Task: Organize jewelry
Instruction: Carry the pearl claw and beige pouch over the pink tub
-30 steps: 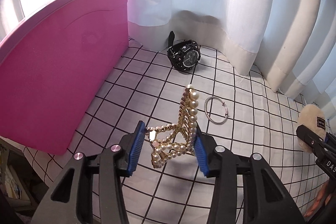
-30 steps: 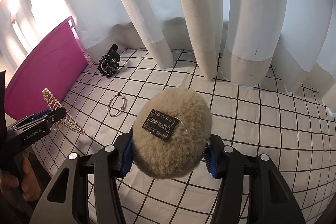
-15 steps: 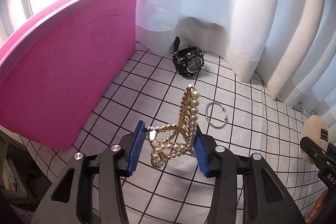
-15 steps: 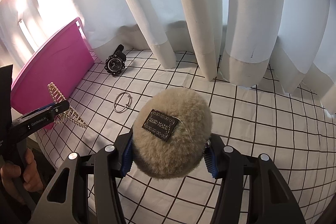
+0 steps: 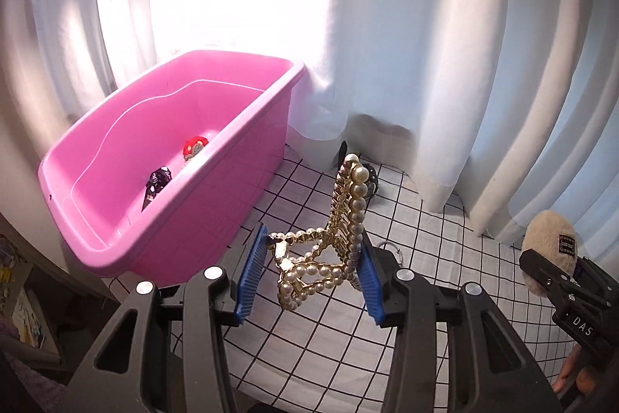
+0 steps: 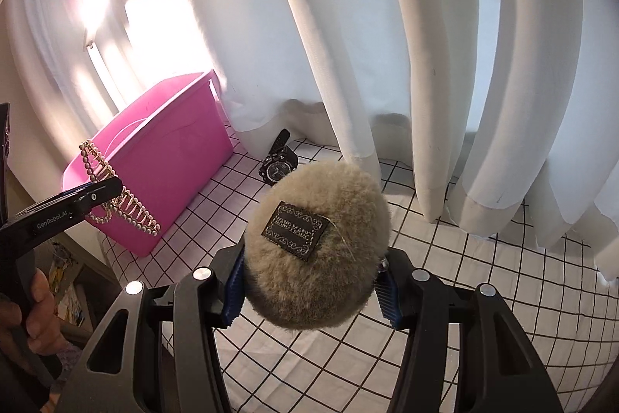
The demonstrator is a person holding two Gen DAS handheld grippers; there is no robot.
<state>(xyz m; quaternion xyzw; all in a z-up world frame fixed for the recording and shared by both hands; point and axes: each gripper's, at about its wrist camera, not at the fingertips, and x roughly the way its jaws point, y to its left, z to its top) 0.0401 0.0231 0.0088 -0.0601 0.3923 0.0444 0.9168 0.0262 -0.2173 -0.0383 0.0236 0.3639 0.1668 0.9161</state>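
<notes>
On the black-gridded white surface (image 5: pixel 321 335) by white curtains (image 6: pixel 348 26), my left tool (image 5: pixel 309 281) clamps one gold pearl-beaded hair claw (image 5: pixel 340 239); my right tool (image 6: pixel 309 291) squeezes one beige fluffy pom-pom clip (image 6: pixel 315 242). The pink plastic tub (image 5: pixel 216 188) at the surface's left edge holds two pieces.

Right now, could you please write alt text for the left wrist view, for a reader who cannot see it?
The left gripper holds a gold pearl hair claw above a grid-patterned cloth, beside a pink tub containing two small items. At the right edge, the right gripper holds a fluffy beige pom-pom; white curtains hang behind.
</notes>
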